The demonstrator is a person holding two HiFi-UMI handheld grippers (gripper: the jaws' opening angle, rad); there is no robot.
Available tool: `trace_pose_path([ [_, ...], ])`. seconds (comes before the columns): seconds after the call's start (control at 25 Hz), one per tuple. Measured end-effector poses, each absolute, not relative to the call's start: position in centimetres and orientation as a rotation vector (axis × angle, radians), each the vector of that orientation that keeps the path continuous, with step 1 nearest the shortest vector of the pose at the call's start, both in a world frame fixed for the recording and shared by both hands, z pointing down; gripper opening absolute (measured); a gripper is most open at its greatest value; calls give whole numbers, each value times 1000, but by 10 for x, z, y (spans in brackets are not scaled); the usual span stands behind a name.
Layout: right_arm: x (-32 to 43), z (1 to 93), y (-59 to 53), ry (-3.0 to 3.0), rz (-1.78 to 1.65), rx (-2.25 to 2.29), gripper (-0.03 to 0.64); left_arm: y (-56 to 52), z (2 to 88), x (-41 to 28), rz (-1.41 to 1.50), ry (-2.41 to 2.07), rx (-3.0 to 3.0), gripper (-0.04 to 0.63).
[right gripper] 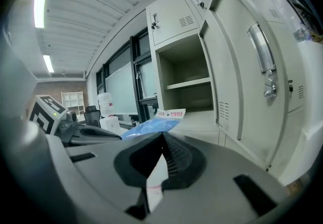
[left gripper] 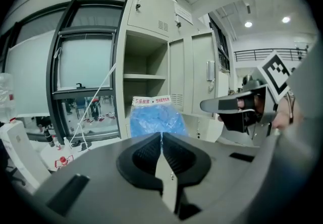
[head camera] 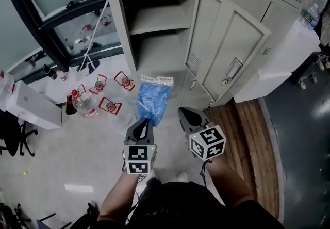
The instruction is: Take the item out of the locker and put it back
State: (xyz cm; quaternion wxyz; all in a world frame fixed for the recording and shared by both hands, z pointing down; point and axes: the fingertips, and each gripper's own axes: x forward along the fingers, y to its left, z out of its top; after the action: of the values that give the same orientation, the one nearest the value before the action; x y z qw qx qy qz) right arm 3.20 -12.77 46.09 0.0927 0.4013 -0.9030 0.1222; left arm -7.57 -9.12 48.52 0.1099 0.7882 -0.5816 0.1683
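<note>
- Blue bag point(head camera: 152, 100): crinkled, glossy plastic with a white header strip point(head camera: 157, 79); its red print is too small to read
- Left gripper point(head camera: 146, 121): ribbed dark jaws pinched tight on the bag's near edge, which they hide; the bag hangs in the air outside the locker point(head camera: 122, 27), before its open compartment
- Right gripper point(head camera: 186, 115): jaws pressed together on nothing, just beside the bag
- Locker: smooth grey sheet metal; flat shelf point(head camera: 157, 19) inside; louvred door point(head camera: 227, 52) swung right; top cut off
</note>
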Motion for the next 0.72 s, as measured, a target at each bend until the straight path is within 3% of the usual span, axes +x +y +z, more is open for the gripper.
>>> trace_pose_path([
  [0.72, 90, 462, -64, -2739, 322, 1077, -2, -10, 489, -6, 477, -1775, 2258, 14],
])
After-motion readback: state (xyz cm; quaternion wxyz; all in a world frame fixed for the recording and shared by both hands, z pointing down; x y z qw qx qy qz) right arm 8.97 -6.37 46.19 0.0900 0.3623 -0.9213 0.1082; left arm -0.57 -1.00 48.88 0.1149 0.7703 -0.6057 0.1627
